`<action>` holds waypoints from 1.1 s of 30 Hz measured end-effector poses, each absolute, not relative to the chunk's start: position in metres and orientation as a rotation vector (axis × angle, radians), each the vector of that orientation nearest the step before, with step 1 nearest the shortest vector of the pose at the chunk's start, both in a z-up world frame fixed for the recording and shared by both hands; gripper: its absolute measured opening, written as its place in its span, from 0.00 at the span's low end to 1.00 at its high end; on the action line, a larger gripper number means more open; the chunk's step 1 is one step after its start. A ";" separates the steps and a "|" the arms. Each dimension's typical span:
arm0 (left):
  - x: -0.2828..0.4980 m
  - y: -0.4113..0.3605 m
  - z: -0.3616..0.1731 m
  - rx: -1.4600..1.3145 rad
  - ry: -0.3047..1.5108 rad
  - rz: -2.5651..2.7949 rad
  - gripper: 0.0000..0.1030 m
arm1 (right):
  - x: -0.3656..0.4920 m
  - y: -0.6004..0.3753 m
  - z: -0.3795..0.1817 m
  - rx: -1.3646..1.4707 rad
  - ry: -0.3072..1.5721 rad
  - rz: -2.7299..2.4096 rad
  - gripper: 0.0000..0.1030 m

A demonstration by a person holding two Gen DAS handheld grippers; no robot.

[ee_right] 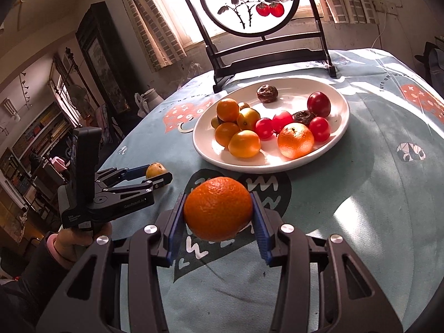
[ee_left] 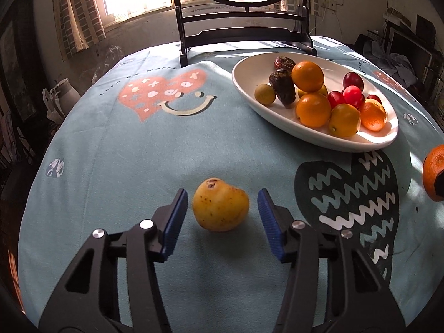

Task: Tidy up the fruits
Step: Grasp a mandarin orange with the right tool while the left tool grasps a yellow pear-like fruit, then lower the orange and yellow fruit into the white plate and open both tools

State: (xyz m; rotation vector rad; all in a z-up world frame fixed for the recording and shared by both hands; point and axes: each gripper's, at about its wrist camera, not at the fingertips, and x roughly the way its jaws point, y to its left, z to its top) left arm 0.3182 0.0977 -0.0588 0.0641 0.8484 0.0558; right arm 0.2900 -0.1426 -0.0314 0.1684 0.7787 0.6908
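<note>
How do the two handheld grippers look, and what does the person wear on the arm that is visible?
Both the left gripper and the right gripper have black angular plastic arms with round silver rivets and ribbed blue pads. In the right wrist view, the left gripper's body carries small white lettering and an upright black block. The person's sleeve is dark, with a pink cuff.

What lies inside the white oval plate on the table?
The white plate holds a pile of oranges, red plums and dark wrinkled fruits. Whatever lies beneath the pile is covered.
</note>
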 end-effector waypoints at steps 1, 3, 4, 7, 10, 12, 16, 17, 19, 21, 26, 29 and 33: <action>0.319 0.098 -0.060 0.060 0.854 0.057 0.52 | 0.290 -0.142 -0.031 0.166 0.777 0.690 0.44; 0.320 0.100 -0.061 0.051 0.865 0.060 0.49 | 0.289 -0.142 -0.030 0.159 0.771 0.684 0.44; 0.321 0.101 -0.062 0.048 0.870 0.062 0.44 | 0.289 -0.142 -0.030 0.159 0.769 0.684 0.44; 0.322 0.100 -0.064 0.048 0.881 0.061 0.39 | 0.290 -0.142 -0.031 0.158 0.774 0.679 0.44; 0.321 0.097 -0.064 0.070 0.878 0.070 0.38 | 0.292 -0.142 -0.033 0.155 0.784 0.673 0.44; 0.320 0.096 -0.064 0.071 0.877 0.070 0.38 | 0.292 -0.141 -0.035 0.146 0.784 0.666 0.44; 0.318 0.097 -0.063 0.055 0.877 0.072 0.38 | 0.291 -0.137 -0.038 0.106 0.778 0.649 0.44; 0.317 0.096 -0.062 0.057 0.875 0.072 0.38 | 0.290 -0.136 -0.038 0.095 0.772 0.650 0.44; 0.313 0.094 -0.061 0.060 0.870 0.066 0.38 | 0.288 -0.134 -0.038 0.074 0.763 0.650 0.44; 0.308 0.090 -0.058 0.059 0.865 0.053 0.38 | 0.286 -0.133 -0.038 0.071 0.760 0.662 0.44; 0.299 0.081 -0.039 0.044 0.817 0.021 0.38 | 0.284 -0.133 -0.032 0.084 0.748 0.693 0.44; 0.302 0.072 -0.025 0.062 0.789 0.020 0.38 | 0.286 -0.133 -0.027 0.085 0.742 0.716 0.44; 0.322 0.065 -0.003 0.028 0.773 -0.016 0.38 | 0.299 -0.138 -0.013 0.080 0.717 0.714 0.44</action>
